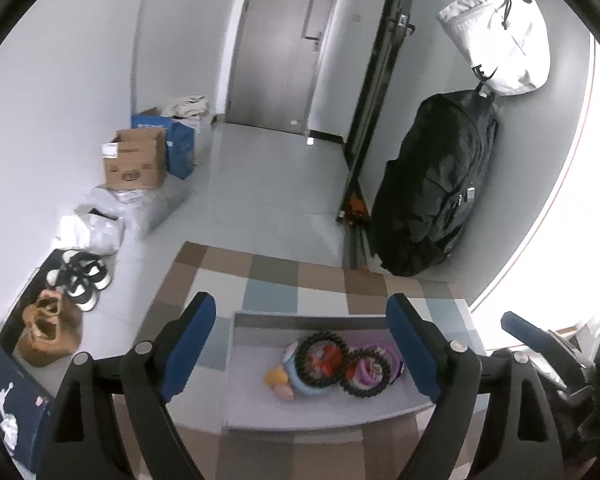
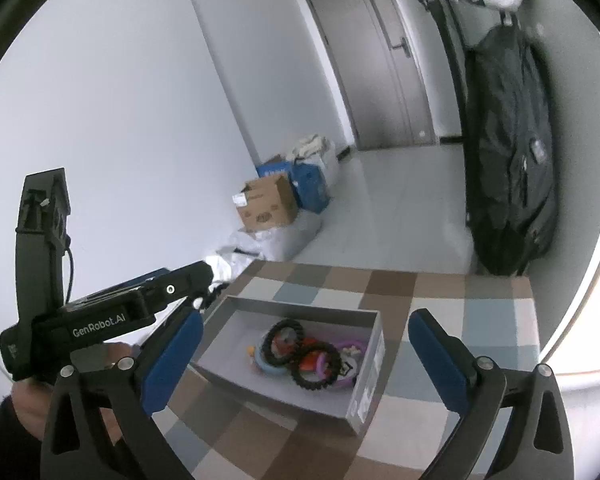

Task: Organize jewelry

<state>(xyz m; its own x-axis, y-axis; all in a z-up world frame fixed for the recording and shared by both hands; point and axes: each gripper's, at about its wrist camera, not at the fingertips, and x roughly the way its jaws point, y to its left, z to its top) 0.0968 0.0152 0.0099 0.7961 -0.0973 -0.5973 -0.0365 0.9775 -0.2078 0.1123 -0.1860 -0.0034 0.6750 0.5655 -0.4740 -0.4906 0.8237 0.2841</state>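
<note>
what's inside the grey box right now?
Inside the grey box: two black beaded bracelets lying over a light blue ring, purple rings, something red, plus a yellow piece. What lies under the pile is covered.

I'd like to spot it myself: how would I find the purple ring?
Look at the checkered table, then the grey box on it. Among the tangled jewelry, the purple ring lies by the right wall, smooth and plain beside the knobbly black bracelets.

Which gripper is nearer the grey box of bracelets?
Left, though it is close. The left gripper hovers open right over the grey box; the right gripper, also open, hangs slightly back at the box's right side.
</note>
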